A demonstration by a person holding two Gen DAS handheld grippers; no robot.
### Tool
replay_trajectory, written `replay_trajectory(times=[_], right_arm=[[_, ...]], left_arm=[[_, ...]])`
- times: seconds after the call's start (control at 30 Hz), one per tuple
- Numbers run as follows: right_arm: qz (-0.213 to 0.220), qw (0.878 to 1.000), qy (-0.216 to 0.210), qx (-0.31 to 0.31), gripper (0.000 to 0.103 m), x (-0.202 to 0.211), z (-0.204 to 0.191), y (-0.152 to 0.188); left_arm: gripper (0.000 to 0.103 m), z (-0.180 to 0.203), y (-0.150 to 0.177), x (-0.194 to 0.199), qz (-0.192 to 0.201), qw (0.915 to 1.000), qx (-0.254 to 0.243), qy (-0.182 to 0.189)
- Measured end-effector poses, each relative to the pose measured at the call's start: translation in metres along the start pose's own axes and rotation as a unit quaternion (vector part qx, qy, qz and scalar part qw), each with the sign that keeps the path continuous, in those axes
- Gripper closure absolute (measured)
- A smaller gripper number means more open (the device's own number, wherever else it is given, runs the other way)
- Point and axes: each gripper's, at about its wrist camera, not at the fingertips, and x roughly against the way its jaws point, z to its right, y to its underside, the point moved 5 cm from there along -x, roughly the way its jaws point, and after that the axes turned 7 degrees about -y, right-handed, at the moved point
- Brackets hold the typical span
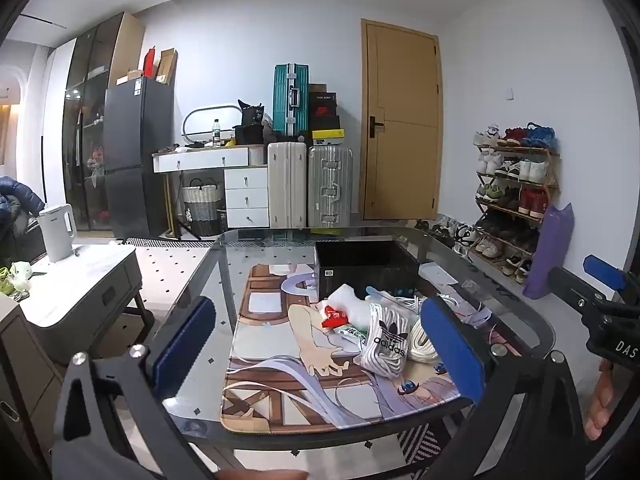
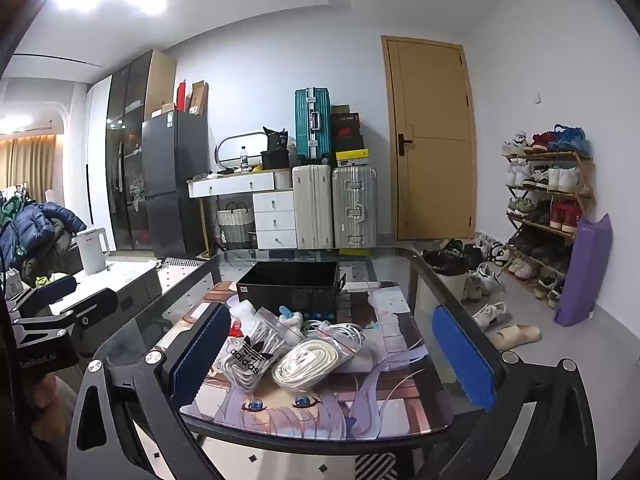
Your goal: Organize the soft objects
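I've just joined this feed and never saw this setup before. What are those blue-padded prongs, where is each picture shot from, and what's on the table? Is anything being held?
There is no robot here: a person holds a two-finger gripper in each hand. Each picture comes from a camera on one gripper, looking out between its blue-padded fingers. One shows the left gripper, the other the right gripper. Both are open and hold nothing.

Ahead is a glass table with a printed cartoon mat. On the mat lies a pile of soft things: a bag of white laces marked adidas, a bag of thick white cord, and a white bag with a red label. Behind the pile stands an open black box; no contents are visible.
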Motion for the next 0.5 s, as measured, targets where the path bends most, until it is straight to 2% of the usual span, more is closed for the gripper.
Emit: replay_trajectory(times=[0.5], right_arm=[[0.002,1.000,-0.002,0.006,0.000,-0.0012,-0.0017,-0.0031]], left_arm=[[0.000,-0.0042,-0.0043,0.0032,0.004,1.0000,0.005,0.001]])
